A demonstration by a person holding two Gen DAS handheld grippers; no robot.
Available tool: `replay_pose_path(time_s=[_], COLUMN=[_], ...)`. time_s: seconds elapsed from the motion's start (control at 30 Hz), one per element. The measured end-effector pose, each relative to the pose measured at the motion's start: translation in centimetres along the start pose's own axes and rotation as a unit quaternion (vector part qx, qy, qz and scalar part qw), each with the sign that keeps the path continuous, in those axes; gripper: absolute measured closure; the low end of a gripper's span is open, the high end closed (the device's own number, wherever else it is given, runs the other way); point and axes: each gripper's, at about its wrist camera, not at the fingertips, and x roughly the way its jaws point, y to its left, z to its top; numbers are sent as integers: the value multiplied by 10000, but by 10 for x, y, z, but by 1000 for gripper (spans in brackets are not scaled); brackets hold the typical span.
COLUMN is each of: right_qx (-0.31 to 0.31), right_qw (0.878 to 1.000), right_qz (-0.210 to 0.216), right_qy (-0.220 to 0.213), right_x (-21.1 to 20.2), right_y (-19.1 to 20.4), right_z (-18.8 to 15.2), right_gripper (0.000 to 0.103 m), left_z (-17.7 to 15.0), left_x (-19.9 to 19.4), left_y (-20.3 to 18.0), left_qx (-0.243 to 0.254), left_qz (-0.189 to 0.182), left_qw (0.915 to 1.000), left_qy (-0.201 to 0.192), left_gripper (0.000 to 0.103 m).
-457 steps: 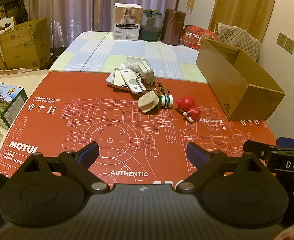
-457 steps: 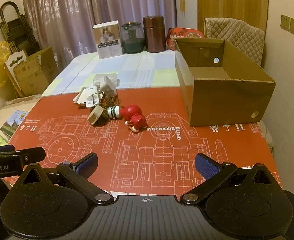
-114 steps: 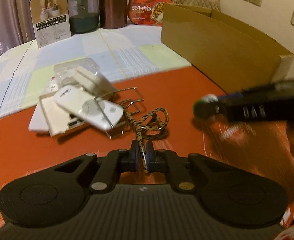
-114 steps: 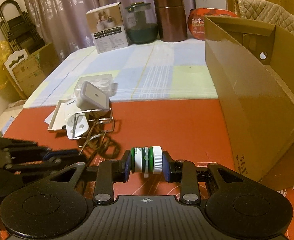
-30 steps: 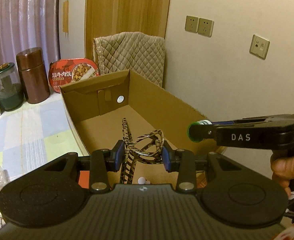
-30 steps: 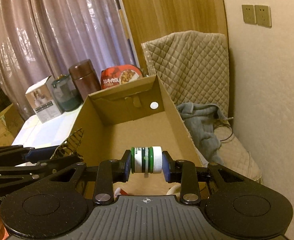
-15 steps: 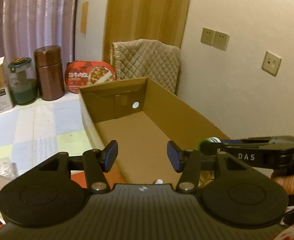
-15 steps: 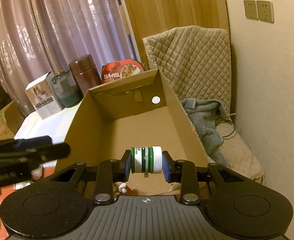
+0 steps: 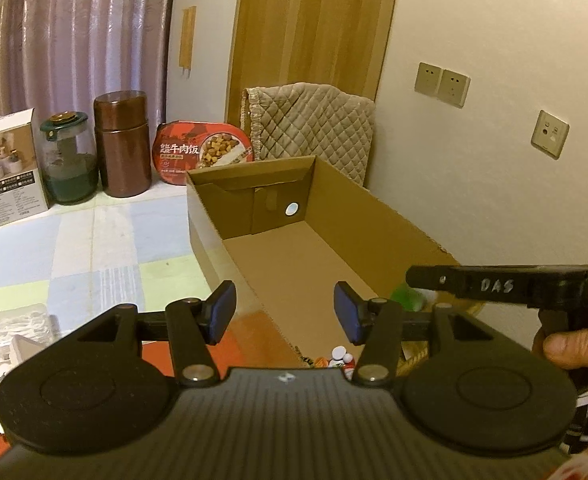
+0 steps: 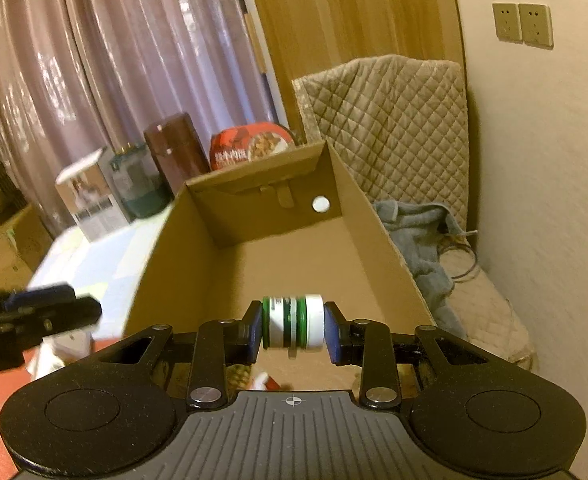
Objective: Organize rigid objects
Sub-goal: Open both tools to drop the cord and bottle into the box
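An open brown cardboard box stands on the table's right side. My right gripper is shut on a small green and white bottle, held sideways above the near end of the box. The bottle shows as a green blur in the left wrist view, under the right gripper's arm. My left gripper is open and empty, above the box's near left wall. A red and white toy and a patterned cord lie on the box floor, partly hidden.
At the table's back stand a white carton, a green glass jar, a brown canister and a red food bowl. White items lie at the left. A quilted chair and grey cloth are beyond the box.
My left gripper has opened, dropped the patterned cord into the box and pulled back to the left. My right gripper still holds the bottle and has moved slightly over the box.
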Motion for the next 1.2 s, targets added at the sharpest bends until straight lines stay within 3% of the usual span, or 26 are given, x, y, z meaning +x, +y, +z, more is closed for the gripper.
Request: replay_pose_path(time_s=[0.07, 0.1, 0.33, 0.7, 1.0, 1.2], right_qx=[184, 200, 62, -477, -807, -923], right_qw=[9998, 9997, 9998, 9983, 9949, 9923], right_qz=[32, 3, 33, 213, 555, 777], right_qy=[-68, -132, -210, -256, -247, -271], right_x=[-4, -8, -32, -65, -73, -66], right_y=[-2, -1, 21, 96, 152, 182], right_z=[2, 4, 13, 3, -8, -16], right_gripper=[31, 29, 29, 29, 28, 27], left_z=[0, 0, -2, -19, -38, -55], left_x=[-4, -7, -34, -99, -163, -199], left_y=[3, 5, 18, 49, 106, 158], left_qx=[-21, -41, -125, -210, -411, -645], left_qz=[29, 42, 177, 549, 1157, 1755], left_qw=[10000, 10000, 9996, 9976, 9907, 9804], left_qy=[-30, -45, -180, -360, -594, -626], left_gripper=[54, 54, 54, 54, 53, 48])
